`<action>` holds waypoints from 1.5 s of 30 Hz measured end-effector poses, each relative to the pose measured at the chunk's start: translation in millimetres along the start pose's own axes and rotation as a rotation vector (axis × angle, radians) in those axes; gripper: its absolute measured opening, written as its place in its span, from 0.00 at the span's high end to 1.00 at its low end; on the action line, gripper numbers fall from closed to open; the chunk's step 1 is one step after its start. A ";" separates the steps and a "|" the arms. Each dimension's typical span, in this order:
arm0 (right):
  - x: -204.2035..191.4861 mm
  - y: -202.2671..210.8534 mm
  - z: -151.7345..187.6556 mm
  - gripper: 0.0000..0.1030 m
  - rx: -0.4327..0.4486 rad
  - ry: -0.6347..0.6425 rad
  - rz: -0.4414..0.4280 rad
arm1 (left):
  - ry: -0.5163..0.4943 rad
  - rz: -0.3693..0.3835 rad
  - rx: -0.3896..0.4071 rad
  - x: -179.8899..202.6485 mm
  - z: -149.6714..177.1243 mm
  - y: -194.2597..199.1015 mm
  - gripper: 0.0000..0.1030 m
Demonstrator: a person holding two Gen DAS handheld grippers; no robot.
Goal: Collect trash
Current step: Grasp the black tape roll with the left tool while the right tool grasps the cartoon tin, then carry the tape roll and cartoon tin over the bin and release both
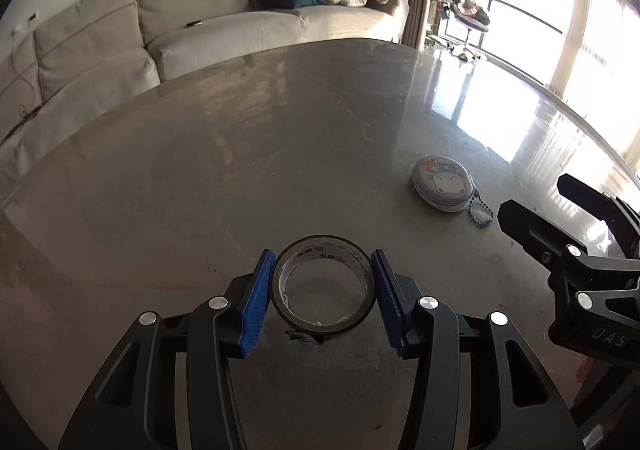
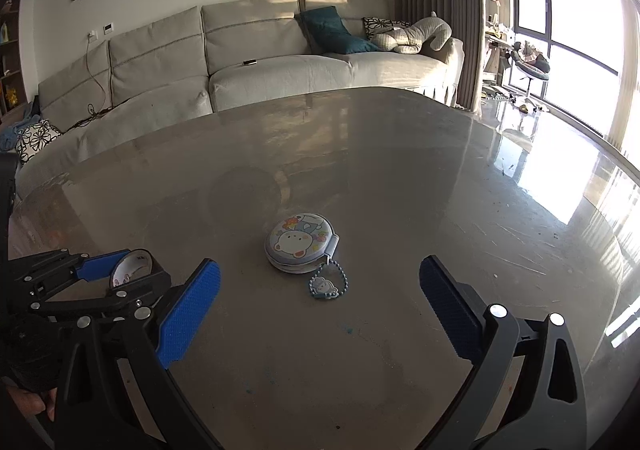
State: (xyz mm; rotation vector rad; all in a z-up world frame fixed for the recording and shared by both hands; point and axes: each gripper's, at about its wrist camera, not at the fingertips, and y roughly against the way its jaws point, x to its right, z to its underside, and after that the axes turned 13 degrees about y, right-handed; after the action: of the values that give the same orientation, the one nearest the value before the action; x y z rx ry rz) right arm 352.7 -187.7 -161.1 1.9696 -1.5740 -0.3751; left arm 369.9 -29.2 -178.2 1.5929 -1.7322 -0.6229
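the left claw (image 1: 324,292) has its two blue pads set against opposite sides of a tape roll (image 1: 324,286), which lies flat with its open core facing up; the pads touch or nearly touch the roll's outer wall, so it looks gripped, low over the grey glossy surface (image 1: 240,154). a small dark scrap (image 1: 302,337) lies on the surface just under the near edge of the roll. in the right wrist view the same roll (image 2: 132,268) shows between the left claw's pads at the lower left. the right claw (image 2: 320,314) stands wide apart and holds nothing. ahead of it, between its fingers, a round blue pouch (image 2: 301,241) printed with a white cartoon animal lies on the surface, and a bead chain with a small charm (image 2: 323,287) trails from its near side. beyond the far edge of the surface stands a pale sofa (image 2: 256,62).
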 end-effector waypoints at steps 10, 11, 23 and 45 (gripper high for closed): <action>-15.5 -29.1 -16.1 0.04 -0.094 -0.004 0.003 | 0.013 -0.006 0.057 -10.0 -17.1 11.2 0.53; -15.3 -33.3 -19.0 0.04 -0.111 -0.006 0.005 | 0.017 -0.001 0.056 -11.0 -18.8 10.9 0.53; -13.3 -75.7 -12.9 0.03 -0.266 -0.020 -0.020 | -0.021 0.002 0.039 -5.6 -14.3 6.1 0.53; -12.7 39.8 -23.1 0.46 0.007 0.041 0.035 | -0.031 0.080 0.045 5.9 -14.4 26.4 0.53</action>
State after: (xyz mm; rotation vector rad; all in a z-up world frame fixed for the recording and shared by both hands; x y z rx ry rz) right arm 330.6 -174.7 -120.8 1.9403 -1.5842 -0.3136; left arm 363.5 -30.0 -148.2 1.5436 -1.8347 -0.5759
